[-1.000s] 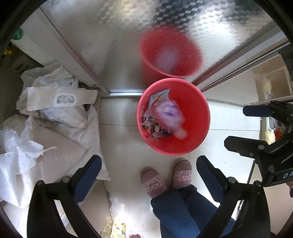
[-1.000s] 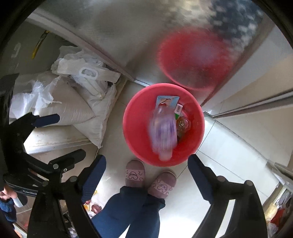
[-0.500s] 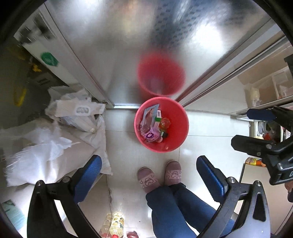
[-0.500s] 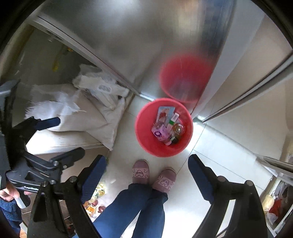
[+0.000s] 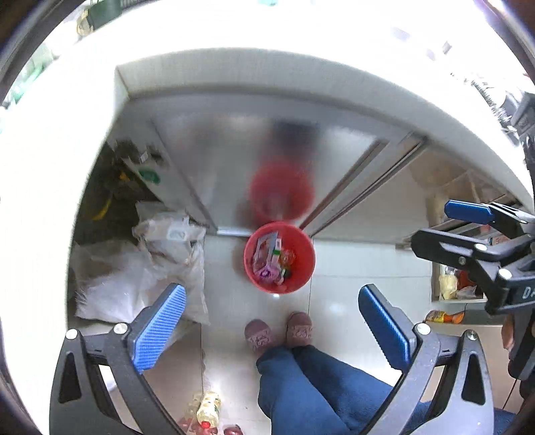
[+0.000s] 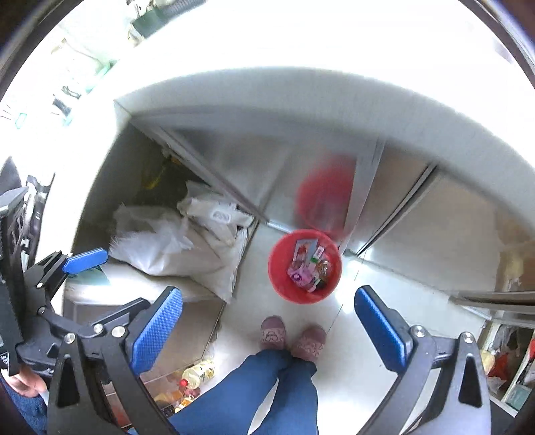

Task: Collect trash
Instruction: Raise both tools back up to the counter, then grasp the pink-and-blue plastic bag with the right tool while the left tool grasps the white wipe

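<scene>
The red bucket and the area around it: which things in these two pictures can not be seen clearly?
- Trash in the red bucket: too small in both views to name piece by piece.
- Counter top: overexposed in both views.
- Bottles on the floor: cut off by the bottom edge, left wrist view.
- Shelf items: partly hidden behind the right gripper.

White sacks (image 5: pixel 140 277) beside steel cabinet doors (image 5: pixel 234 160); pink slippers (image 5: pixel 279 331).
</scene>
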The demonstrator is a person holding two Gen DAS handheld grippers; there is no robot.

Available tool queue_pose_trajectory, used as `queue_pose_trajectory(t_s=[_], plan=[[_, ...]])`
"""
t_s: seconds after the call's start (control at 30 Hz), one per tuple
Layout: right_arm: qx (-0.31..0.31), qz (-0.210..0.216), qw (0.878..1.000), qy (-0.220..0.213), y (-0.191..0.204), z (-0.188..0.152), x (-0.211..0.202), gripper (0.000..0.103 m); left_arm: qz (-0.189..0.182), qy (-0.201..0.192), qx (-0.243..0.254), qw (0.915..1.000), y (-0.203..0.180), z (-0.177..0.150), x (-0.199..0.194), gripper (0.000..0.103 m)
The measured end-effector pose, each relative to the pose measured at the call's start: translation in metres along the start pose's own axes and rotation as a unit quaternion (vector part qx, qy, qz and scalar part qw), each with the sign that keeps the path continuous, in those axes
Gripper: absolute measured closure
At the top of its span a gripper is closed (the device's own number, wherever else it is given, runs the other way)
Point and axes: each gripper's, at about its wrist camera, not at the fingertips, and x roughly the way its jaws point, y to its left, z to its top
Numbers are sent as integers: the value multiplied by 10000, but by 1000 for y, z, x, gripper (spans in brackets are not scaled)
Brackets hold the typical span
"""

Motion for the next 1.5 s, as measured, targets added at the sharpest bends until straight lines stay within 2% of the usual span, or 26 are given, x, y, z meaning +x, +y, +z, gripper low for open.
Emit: queue_pose_trajectory(t_s=[0.13,0.37,0.53,0.67,0.83,1.17,1.3,1.4,1.5], plan=[[-117,-63,9996,-260,9,14,-28,0,72,-299,156,9994,-7,15,-36,1],[-222,-51,9971,-733,14,38,-68,0,129,-735,275,9968,-18,47,-76,1],[-228,30,9961,-850,15,60,-84,0,183,-909,430,9948,-20,78,-97,1],[-262,-240,9933,-1100,15,86,-94,0,106,-1069,333,9937,-6,106,-106,1],[-344,-544,9904,-1221,23,117,-83,0,97,-1157,319,9927,20,156,-107,1],[-81,-585,9938,-938,27,203,-56,0,-78,-1009,553,9933,71,259,-93,1],[23,-592,9954,-756,30,231,-39,0,-119,-887,638,9939,90,287,-81,1],[52,-794,9956,-492,33,252,-18,0,-59,-723,689,9950,104,306,-65,1],[69,-909,9952,-346,35,263,-5,1,-204,-583,684,9957,120,321,-51,1]])
